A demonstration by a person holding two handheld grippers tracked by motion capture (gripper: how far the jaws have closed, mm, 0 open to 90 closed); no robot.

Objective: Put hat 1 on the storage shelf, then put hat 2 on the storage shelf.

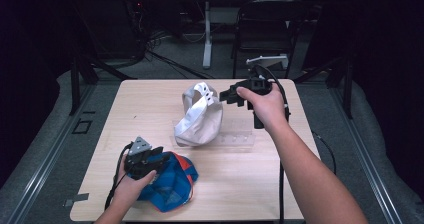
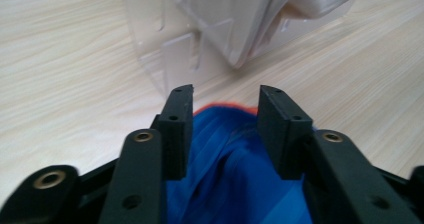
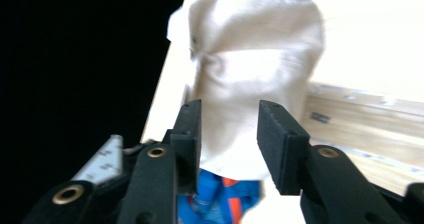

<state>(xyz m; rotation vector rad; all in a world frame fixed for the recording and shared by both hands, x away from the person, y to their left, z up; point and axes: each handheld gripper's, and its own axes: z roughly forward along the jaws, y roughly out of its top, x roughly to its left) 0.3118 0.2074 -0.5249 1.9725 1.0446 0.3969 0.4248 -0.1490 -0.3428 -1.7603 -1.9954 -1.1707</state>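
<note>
A white cap (image 1: pixel 200 116) stands propped on a clear plastic stand (image 1: pixel 235 140) in the middle of the wooden table (image 1: pixel 145 99). My right gripper (image 1: pixel 227 94) hovers just right of it, jaws open and apart from the fabric; the right gripper view has the white cap (image 3: pixel 255 59) beyond the open right gripper (image 3: pixel 230 109). A blue cap with orange trim (image 1: pixel 175 181) lies at the near left. My left gripper (image 1: pixel 161 156) sits over it, open. In the left gripper view the blue cap (image 2: pixel 235 174) lies under and between the spread jaws of the left gripper (image 2: pixel 225 96), unpressed.
A black chair (image 1: pixel 265 29) and a white post (image 1: pixel 207 34) stand on the floor behind the table. Cables trail from both grippers toward the near edge. The clear stand (image 2: pixel 175 59) and the white cap (image 2: pixel 280 14) lie just ahead of the left jaws.
</note>
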